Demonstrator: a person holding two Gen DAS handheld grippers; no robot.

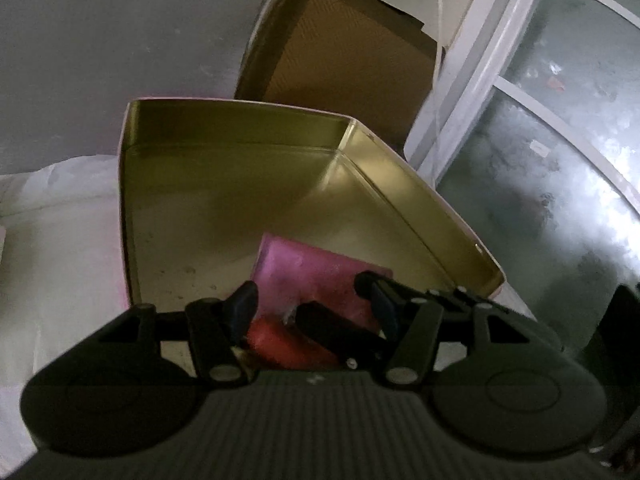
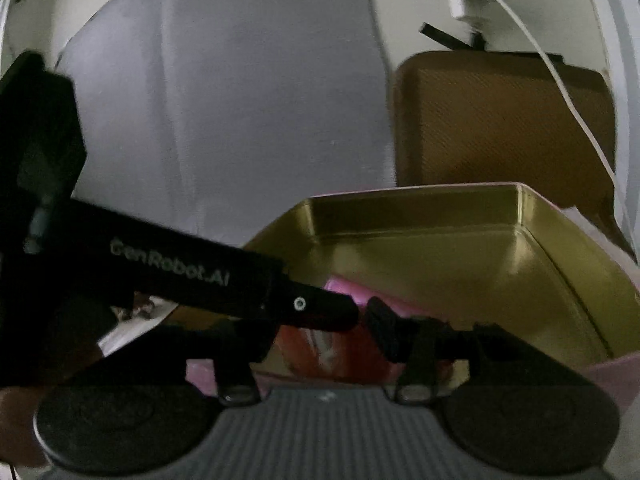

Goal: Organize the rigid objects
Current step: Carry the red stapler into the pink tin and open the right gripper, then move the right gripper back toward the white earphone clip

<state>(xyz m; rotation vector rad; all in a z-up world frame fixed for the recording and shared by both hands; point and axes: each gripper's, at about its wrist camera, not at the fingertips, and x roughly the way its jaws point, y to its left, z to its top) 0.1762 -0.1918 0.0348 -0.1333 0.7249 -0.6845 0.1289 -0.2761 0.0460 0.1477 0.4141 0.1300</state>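
Observation:
An open tin [image 1: 240, 132], gold inside and pink outside, fills the middle of both views. My left gripper [image 1: 310, 300] reaches over its near wall, and a pink box [image 1: 316, 268] fills the gap between its pads, so it looks shut on that box. Under it lies a red object [image 1: 280, 344]. In the right wrist view the tin [image 2: 420, 216] holds the same red object [image 2: 344, 354], which sits between the spread jaws of my right gripper [image 2: 312, 322]. No pad visibly presses on it. The left gripper's finger [image 2: 324, 312] crosses in front and hides the right gripper's left finger.
The tin's lid [image 1: 340, 52] leans upright against the grey wall behind the tin. A white cable [image 2: 560, 92] hangs across the lid. A white window frame [image 1: 472, 92] runs along the right. Pale cloth [image 1: 48, 208] lies left of the tin.

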